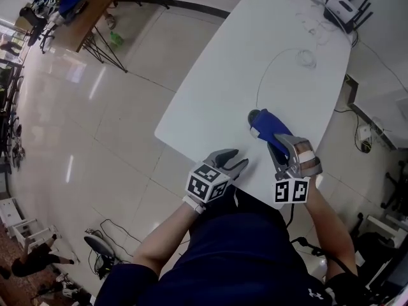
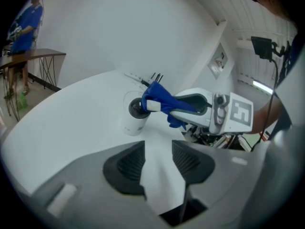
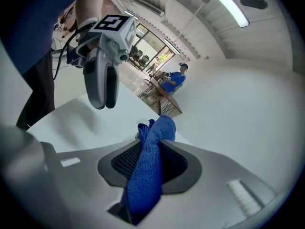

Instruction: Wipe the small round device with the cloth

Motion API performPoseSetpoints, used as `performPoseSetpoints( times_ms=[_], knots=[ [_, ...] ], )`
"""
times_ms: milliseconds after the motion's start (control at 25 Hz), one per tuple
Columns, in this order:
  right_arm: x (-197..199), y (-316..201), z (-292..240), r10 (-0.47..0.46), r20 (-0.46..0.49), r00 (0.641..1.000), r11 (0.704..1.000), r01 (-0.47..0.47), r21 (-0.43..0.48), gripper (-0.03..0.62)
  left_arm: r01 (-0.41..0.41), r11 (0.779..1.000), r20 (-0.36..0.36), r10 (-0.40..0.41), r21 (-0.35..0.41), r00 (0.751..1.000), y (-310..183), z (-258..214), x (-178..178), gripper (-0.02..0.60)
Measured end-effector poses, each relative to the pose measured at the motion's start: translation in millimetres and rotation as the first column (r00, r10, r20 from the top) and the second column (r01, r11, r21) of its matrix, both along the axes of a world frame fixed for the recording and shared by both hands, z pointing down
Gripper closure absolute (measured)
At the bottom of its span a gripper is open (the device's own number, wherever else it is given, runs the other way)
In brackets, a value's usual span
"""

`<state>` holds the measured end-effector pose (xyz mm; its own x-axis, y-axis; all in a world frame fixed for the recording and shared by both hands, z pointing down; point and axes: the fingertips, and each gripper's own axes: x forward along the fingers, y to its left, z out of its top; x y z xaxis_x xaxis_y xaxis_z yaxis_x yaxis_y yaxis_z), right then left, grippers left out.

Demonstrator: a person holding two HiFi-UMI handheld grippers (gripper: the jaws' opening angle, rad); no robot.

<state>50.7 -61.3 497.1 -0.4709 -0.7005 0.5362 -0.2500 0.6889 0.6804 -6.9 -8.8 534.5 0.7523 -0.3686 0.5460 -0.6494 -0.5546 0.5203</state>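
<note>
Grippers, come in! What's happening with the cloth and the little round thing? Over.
Left gripper open, empty. Right gripper shut on blue cloth. Cloth at dark top of device. Cable behind, clear of it.

The small white device [image 2: 134, 122] stands upright, a bunched blue cloth [image 2: 164, 101] touching its dark top.

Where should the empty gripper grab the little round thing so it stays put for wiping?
Probably low on the white body of the small round device, the left gripper's open fingers on its two curved sides, coming from the near left. It stands upright, and the blue cloth in the right gripper covers its dark top.
</note>
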Motion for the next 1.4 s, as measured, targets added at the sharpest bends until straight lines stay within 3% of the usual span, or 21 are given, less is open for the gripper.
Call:
performPoseSetpoints(
  times_ms=[360,680,760,800,840,880,920,960,1000,1160,1280,1360,1400],
  knots=[
    [8.4,25.2,62.4,0.091,-0.009,0.996,0.986,-0.091,-0.136,0.468,0.018,1.000,0.006,-0.018,-0.022,1.000,-9.2,7.2,-3.4,0.405],
    [11.4,35.9,112.5,0.093,-0.134,0.987,0.940,-0.131,-0.314,0.470,0.015,1.000,0.000,-0.015,-0.019,1.000,-9.0,7.3,-4.0,0.405],
    [8.7,39.4,109.0,0.109,-0.100,0.989,0.909,-0.140,-0.392,0.470,0.017,1.000,-0.003,-0.017,-0.017,1.000,-7.8,6.6,-5.1,0.405],
    [5.1,42.5,103.6,0.137,-0.032,0.990,0.875,-0.136,-0.465,0.470,0.020,1.000,-0.009,-0.021,-0.016,1.000,-7.2,5.6,-6.3,0.405],
    [-0.1,46.6,96.1,0.184,0.073,0.980,0.822,-0.112,-0.558,0.470,0.026,1.000,-0.018,-0.026,-0.015,0.999,-6.9,4.1,-7.6,0.405],
    [-5.7,50.9,87.1,0.252,0.198,0.947,0.754,-0.064,-0.654,0.470,0.034,0.999,-0.033,-0.034,-0.016,0.999,-7.0,2.2,-8.9,0.405],
    [-10.8,53.6,76.4,0.336,0.317,0.887,0.682,0.004,-0.732,0.468,0.043,0.999,-0.052,-0.044,-0.018,0.998,-7.5,0.0,-10.0,0.405],
    [-14.4,53.3,63.9,0.420,0.411,0.809,0.624,0.071,-0.778,0.468,0.053,0.998,-0.073,-0.054,-0.022,0.996,-8.2,-1.9,-11.1,0.405],
    [-16.4,50.7,51.6,0.487,0.472,0.735,0.590,0.122,-0.798,0.468,0.063,0.998,-0.094,-0.066,-0.027,0.993,-8.8,-3.5,-12.2,0.405],
    [-14.2,40.0,22.6,0.625,0.569,0.534,0.551,0.215,-0.806,0.468,0.099,0.994,-0.175,-0.107,-0.052,0.979,-7.5,-8.6,-17.3,0.405],
    [-14.1,35.8,-2.2,0.699,0.621,0.356,0.514,0.354,-0.782,0.468,0.095,0.991,-0.283,-0.118,-0.093,0.952,-6.8,-17.6,-13.5,0.405],
    [-14.4,35.5,-19.0,0.724,0.646,0.243,0.501,0.458,-0.734,0.468,0.087,0.987,-0.411,-0.137,-0.137,0.902,-8.1,-30.8,-8.2,0.405],
    [-13.7,35.7,-26.1,0.734,0.653,0.188,0.498,0.506,-0.705,0.467,0.088,0.983,-0.486,-0.157,-0.163,0.860,-9.7,-39.8,-6.2,0.403]
  ],
)
